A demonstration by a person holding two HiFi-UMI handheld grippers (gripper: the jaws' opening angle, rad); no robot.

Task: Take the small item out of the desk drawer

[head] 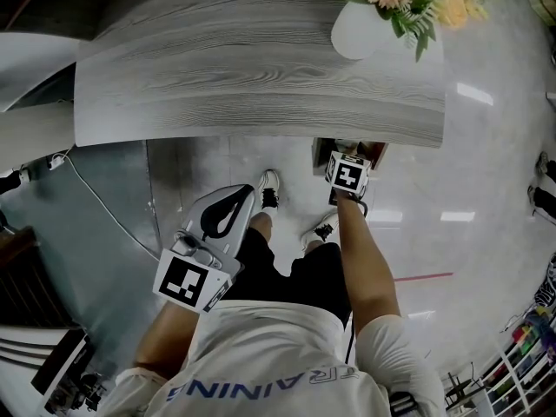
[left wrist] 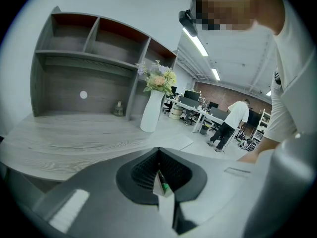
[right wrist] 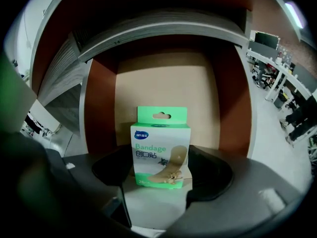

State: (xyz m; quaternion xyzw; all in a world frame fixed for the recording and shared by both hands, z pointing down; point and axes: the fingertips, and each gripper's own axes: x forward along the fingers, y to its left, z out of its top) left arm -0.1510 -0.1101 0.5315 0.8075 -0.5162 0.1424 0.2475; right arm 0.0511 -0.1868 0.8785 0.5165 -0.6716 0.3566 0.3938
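A green and white bandage box (right wrist: 160,150) lies in the open desk drawer (right wrist: 101,108), label facing the right gripper view. My right gripper (right wrist: 161,182) reaches into the drawer and stands around the box, its dark pads (right wrist: 114,175) meeting the box's two sides. From the head view that gripper (head: 347,159) sits at the drawer (head: 321,155) just under the desk's front edge, its marker cube on top hiding the box. My left gripper (head: 246,195) hangs lower left by the person's knee, jaws together and holding nothing; its own view shows its tips (left wrist: 159,180) closed, pointing over the desk top.
The grey wood desk (head: 261,76) carries a white vase (head: 360,29) of flowers at its right end and a shelf unit (left wrist: 74,58) at the back. The person's legs and shoes (head: 271,189) stand before the drawer. A cable (head: 104,207) runs over the floor at left.
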